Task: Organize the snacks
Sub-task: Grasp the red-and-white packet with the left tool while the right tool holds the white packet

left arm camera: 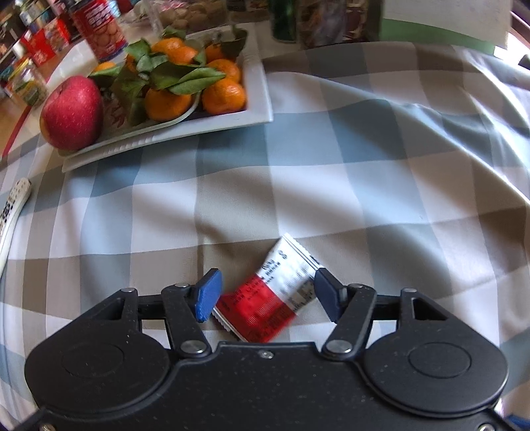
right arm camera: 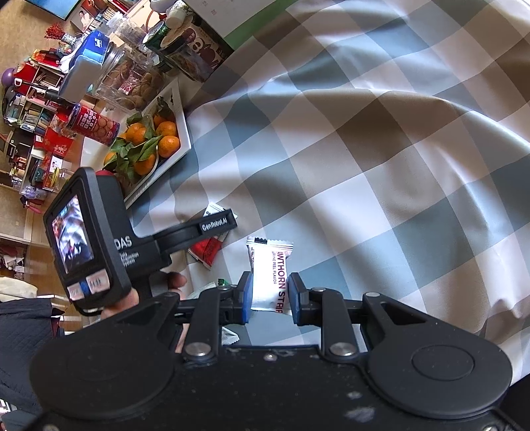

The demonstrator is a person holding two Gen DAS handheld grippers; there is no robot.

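A red and white sachet point(left arm camera: 265, 298) lies flat on the checked tablecloth point(left arm camera: 364, 159), between the blue pads point(left arm camera: 208, 295) of my left gripper point(left arm camera: 267, 286). That gripper is open, its jaws standing wide on either side of the sachet. The right wrist view shows the same sachet point(right arm camera: 206, 250) under the left gripper's arm point(right arm camera: 215, 226), with a hand point(right arm camera: 122, 301) holding that tool. My right gripper point(right arm camera: 270, 293) is shut on a white packet printed "HAWTHORN STRIP" point(right arm camera: 269, 265), whose far end sticks out past the pads.
A white rectangular dish point(left arm camera: 255, 109) of leafy mandarins and a red apple point(left arm camera: 73, 112) stands at the back left. Behind it are a red biscuit can point(left arm camera: 99, 30), jars and boxes. A remote control point(left arm camera: 13, 212) lies at the left edge. The cloth is wrinkled on the right.
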